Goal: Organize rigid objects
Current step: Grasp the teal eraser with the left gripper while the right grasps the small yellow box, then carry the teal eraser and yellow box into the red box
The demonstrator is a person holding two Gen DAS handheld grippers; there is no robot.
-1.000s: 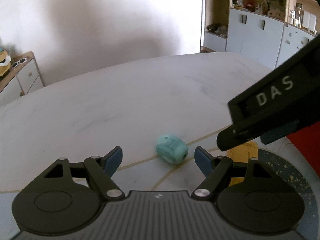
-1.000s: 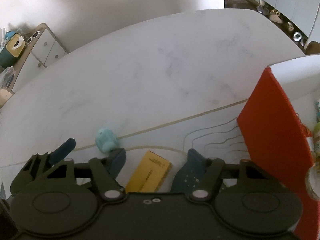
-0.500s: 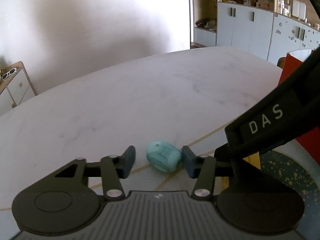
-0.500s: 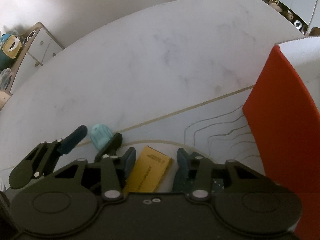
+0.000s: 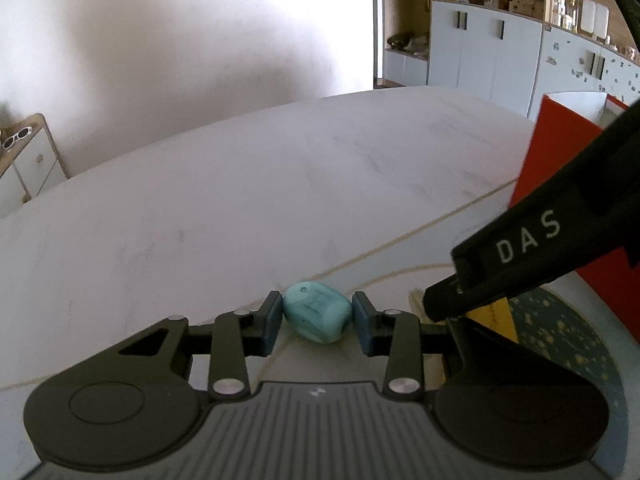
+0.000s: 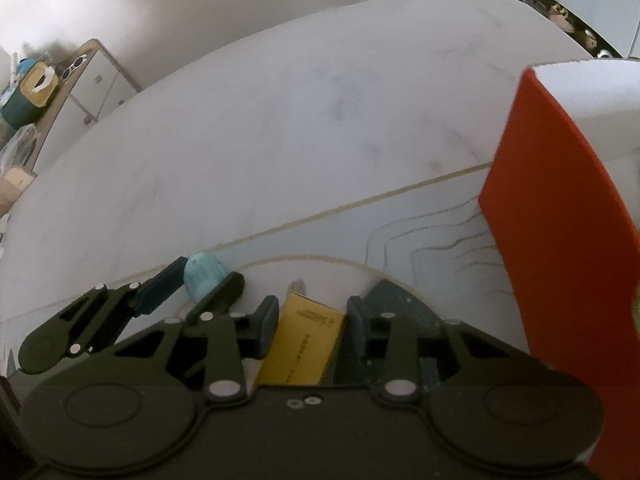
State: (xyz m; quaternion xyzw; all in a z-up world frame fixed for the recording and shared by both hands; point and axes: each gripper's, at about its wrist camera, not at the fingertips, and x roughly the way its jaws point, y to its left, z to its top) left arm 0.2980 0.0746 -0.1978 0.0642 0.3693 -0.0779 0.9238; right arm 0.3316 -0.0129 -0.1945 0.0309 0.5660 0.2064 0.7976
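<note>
Two hand-held grippers at work over a pale marble-patterned surface point(image 6: 320, 128), each closing on a small rigid object.

Risks. The turquoise rounded block point(image 5: 318, 312) is smooth and curved; if the pads bear off-centre, it could squirt out forward or roll away as it is lifted. The two tools are crowded: in the right wrist view the left hand-held gripper point(image 6: 202, 286) lies just beside the right one, so a careless lift by either could knock the other's object. The red box point(image 6: 560, 216) stands close on the right, and a wide swing could strike its wall.

Left hand-held gripper point(image 5: 318, 322). Jaws drawn in to the width of the turquoise block, with both blue pads point(image 5: 272, 322) touching its sides. The block appears to rest on the surface at a tan inlaid line; whether it is already raised cannot be told.

Right hand-held gripper point(image 6: 312, 322). Jaws partly closed around the near end of a flat yellow carton point(image 6: 302, 344), which lies on the surface at the edge of a dark speckled mat point(image 6: 396, 298). The left pad looks to be at the carton's edge; on the right a narrow gap seems to remain, so a firm grip cannot be confirmed.
</note>
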